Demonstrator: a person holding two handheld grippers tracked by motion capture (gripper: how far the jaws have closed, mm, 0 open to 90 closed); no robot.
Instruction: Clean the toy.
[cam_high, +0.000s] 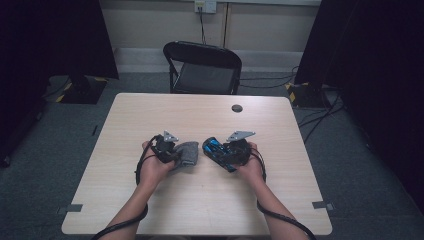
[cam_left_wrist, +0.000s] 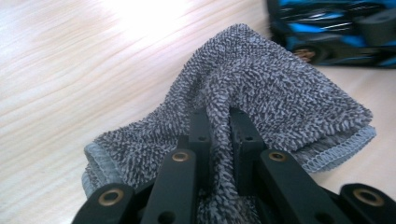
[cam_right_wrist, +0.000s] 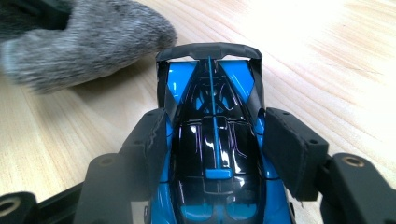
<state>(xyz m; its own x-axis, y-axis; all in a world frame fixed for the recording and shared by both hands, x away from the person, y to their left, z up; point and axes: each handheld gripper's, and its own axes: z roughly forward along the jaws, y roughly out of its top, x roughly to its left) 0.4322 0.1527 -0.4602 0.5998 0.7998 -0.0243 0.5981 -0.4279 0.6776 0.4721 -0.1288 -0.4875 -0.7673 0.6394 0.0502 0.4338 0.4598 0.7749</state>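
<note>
A grey terry cloth (cam_left_wrist: 261, 88) lies bunched on the wooden table (cam_high: 210, 200), and my left gripper (cam_left_wrist: 219, 119) is shut on a pinched fold of it. From above, the cloth (cam_high: 187, 152) sits just right of the left gripper (cam_high: 172, 152). A blue and black toy car (cam_right_wrist: 212, 154) sits between the pads of my right gripper (cam_right_wrist: 212, 140), which is shut on its sides. In the high view the car (cam_high: 216, 149) points toward the cloth, held by the right gripper (cam_high: 225, 150). In the left gripper view the car (cam_left_wrist: 334, 32) shows at the top right, close to the cloth.
A black folding chair (cam_high: 202, 67) stands beyond the table's far edge. A small dark round cap (cam_high: 237, 108) sits in the table near the far right. Cables run over the floor at the right, and dark curtains hang on both sides.
</note>
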